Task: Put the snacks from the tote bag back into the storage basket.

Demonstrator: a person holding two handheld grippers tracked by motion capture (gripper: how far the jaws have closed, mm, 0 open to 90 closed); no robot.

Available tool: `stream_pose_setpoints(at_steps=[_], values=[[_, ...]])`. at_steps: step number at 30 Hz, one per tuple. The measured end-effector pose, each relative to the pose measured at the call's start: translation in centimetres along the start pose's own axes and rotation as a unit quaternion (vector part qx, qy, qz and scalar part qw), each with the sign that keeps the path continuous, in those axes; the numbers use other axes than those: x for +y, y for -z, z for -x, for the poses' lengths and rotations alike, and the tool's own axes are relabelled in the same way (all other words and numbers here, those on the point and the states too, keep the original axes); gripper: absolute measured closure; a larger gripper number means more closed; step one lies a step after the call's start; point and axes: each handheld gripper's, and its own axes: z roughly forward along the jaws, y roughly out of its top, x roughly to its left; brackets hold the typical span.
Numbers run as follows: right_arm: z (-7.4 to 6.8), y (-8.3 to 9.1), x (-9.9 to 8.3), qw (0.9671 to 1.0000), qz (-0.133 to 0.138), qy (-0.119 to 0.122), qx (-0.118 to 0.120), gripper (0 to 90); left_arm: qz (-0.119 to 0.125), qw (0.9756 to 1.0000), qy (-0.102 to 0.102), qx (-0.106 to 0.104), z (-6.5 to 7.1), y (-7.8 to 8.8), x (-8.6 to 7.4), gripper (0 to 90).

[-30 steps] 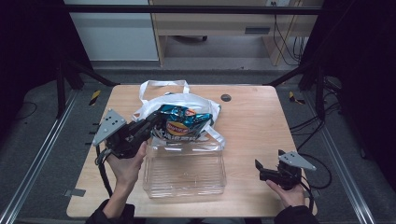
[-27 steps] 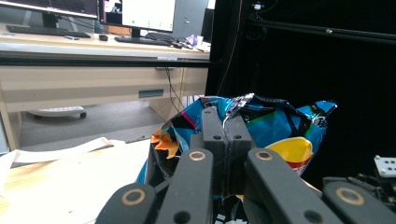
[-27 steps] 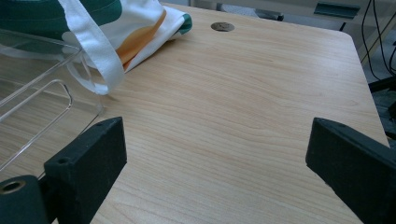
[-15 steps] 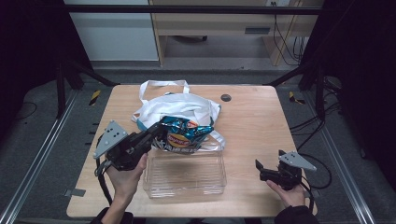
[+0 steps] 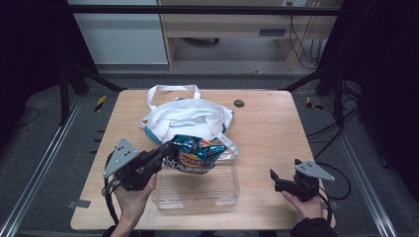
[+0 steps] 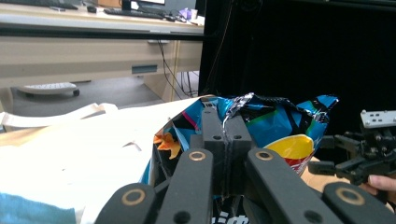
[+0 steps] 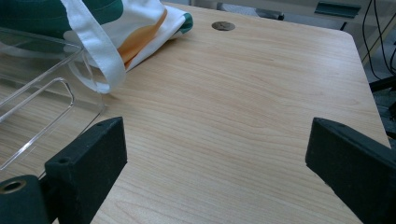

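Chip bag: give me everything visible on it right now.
The chip bag is crinkled, glossy blue foil with a yellow and red logo and orange and green accents. The left claw is shut on its crimped edge, holding it above the far rim of the clear plastic bin, just in front of the white tote bag. It looks sealed and puffed.

Blue crinkled chip bag (image 5: 195, 154) above clear bin (image 5: 197, 190).

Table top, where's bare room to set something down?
Bare wood lies on the table between the tote bag, the clear bin and the right gripper. It's crowded around the left gripper holding the chip bag.
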Motion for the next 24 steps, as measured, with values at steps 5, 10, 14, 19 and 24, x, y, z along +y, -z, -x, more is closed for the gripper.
stream_pose_setpoints(at_steps=[5, 10, 14, 19, 24], values=[[0.0, 0.0, 0.0, 1.0000, 0.000, 0.001, -0.001, 5.6, -0.010, 0.9999, 0.004, -0.002, 0.1, 0.0, -0.8, 90.0], [0.0, 0.0, 0.0, 1.0000, 0.001, 0.002, 0.001, 5.6, -0.020, 0.9998, 0.005, -0.002, 0.3, -0.1, -1.5, 90.0], [0.0, 0.0, 0.0, 1.0000, 0.001, 0.003, 0.002, 5.6, -0.028, 0.9996, 0.007, -0.005, 0.4, -0.3, -2.0, 90.0], [-0.1, 0.1, 0.0, 1.0000, -0.001, 0.003, 0.002, 5.6, -0.037, 0.9993, 0.009, -0.008, 0.5, -0.4, -2.5, 90.0], [-0.1, 0.1, 0.0, 1.0000, -0.001, 0.003, 0.001, 5.7, -0.049, 0.9987, 0.005, -0.008, 0.8, -0.5, -3.3, 90.0]])
